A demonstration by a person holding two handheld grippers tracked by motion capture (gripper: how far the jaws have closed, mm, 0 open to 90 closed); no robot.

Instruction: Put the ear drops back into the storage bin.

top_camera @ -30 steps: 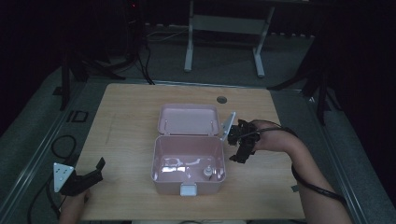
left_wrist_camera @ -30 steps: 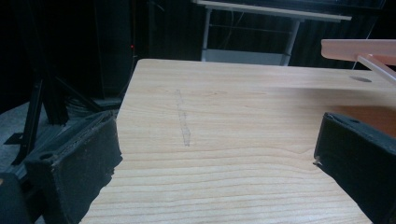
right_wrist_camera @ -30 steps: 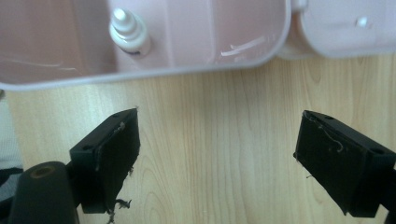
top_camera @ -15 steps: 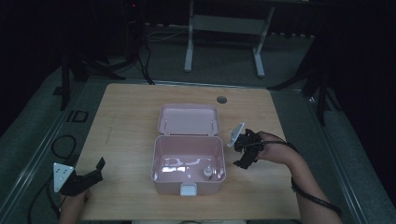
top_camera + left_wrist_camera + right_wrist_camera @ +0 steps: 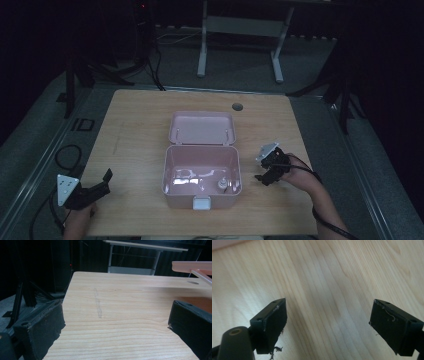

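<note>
A pink plastic box (image 5: 202, 187) stands open in the middle of the wooden table (image 5: 135, 125), its lid (image 5: 202, 128) laid back behind it. A small pale round object (image 5: 219, 185) lies on the box floor near the front right. My right gripper (image 5: 264, 177) hovers just right of the box, open, pointing down at bare wood (image 5: 329, 310). My left gripper (image 5: 104, 181) rests at the table's front left corner, open and empty; in the left gripper view its jaws frame bare table (image 5: 112, 322) and the lid's edge (image 5: 192, 266) shows at upper right.
A round cable hole (image 5: 237, 106) is in the table's far edge. A metal frame stand (image 5: 240, 30) and cables lie on the dark floor beyond. Bare wood spreads left of the box and along the right side.
My right gripper has moved from beside the lid's right edge toward the near side and down, now beside the box's right wall. The left gripper has stayed put.
</note>
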